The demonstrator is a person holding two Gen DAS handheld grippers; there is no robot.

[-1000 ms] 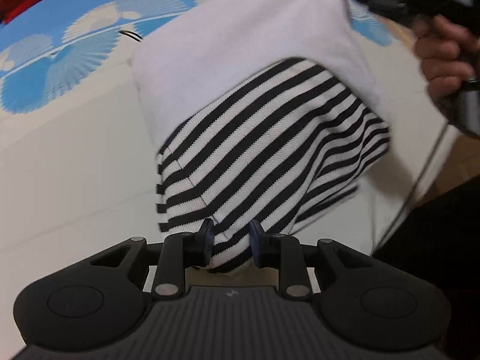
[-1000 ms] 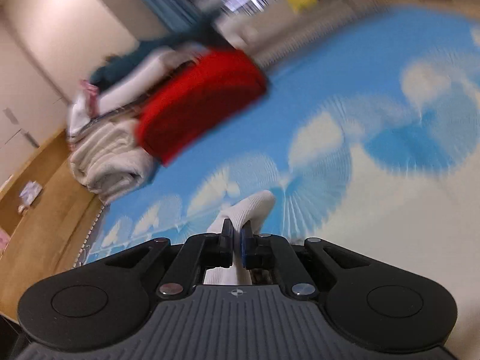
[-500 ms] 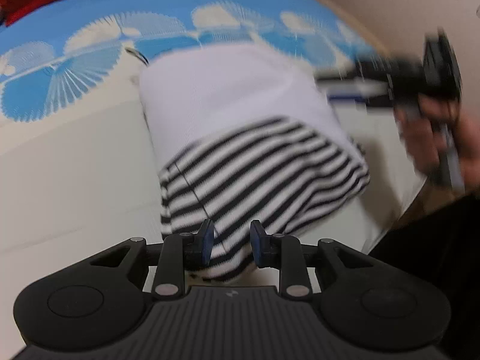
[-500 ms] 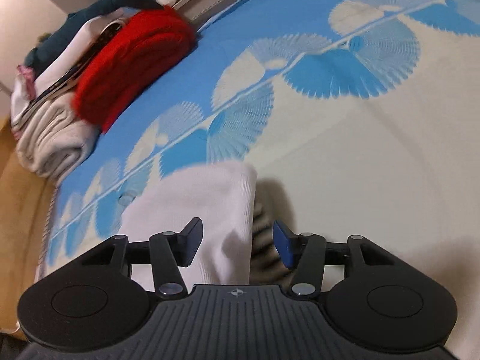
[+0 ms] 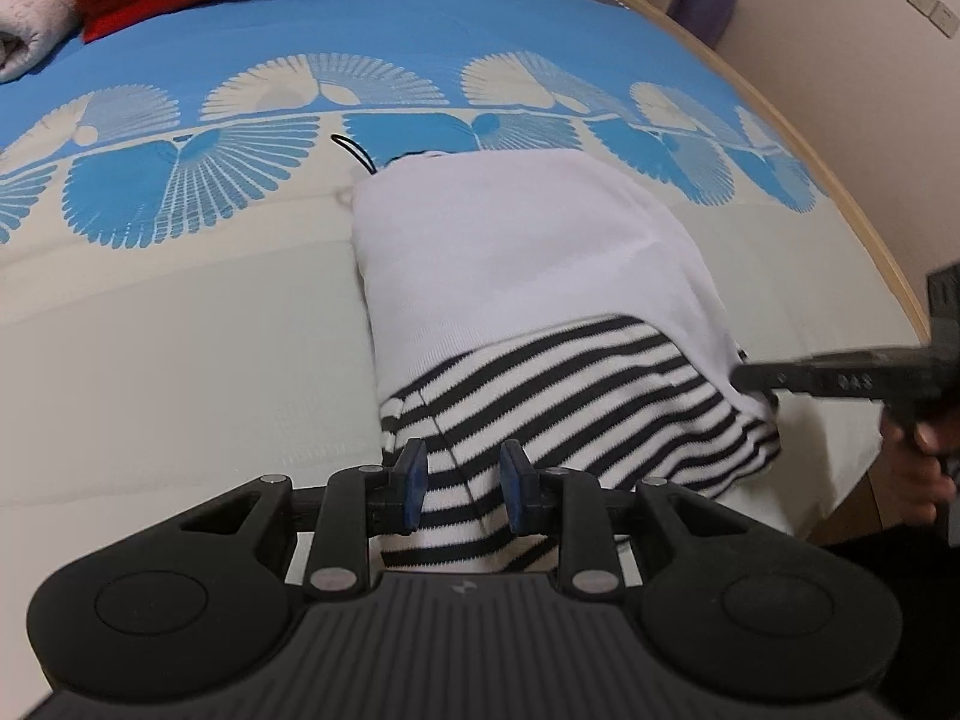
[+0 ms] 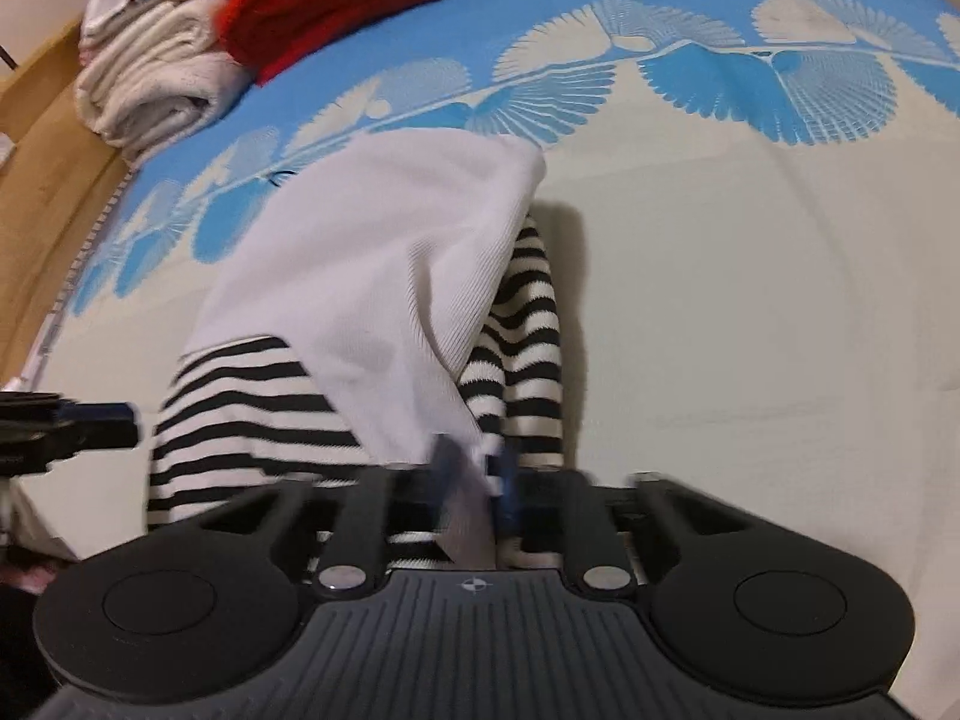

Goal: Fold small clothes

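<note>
A small garment with a white part [image 5: 528,258] folded over a black-and-white striped part [image 5: 576,396] lies on the bed. My left gripper [image 5: 462,483] is open, its pads on either side of the striped hem, not pinching it. In the right wrist view the same garment shows its white part [image 6: 372,276] and stripes [image 6: 252,420]. My right gripper [image 6: 474,474] is blurred, its pads nearly together around the white corner at the garment's near edge. The right gripper also shows at the right edge of the left wrist view [image 5: 840,378].
The bed cover is cream with blue fan patterns [image 5: 192,180]. A red knit [image 6: 354,0] and rolled pale towels [image 6: 150,84] are stacked at the far end. A wooden bed edge [image 5: 870,222] runs along the right. A thin black cord [image 5: 354,153] lies by the garment.
The right gripper let go of the white part, which now lies folded over the stripes, then came down narrowing on the garment's near white corner. The left gripper stayed open at the hem.
</note>
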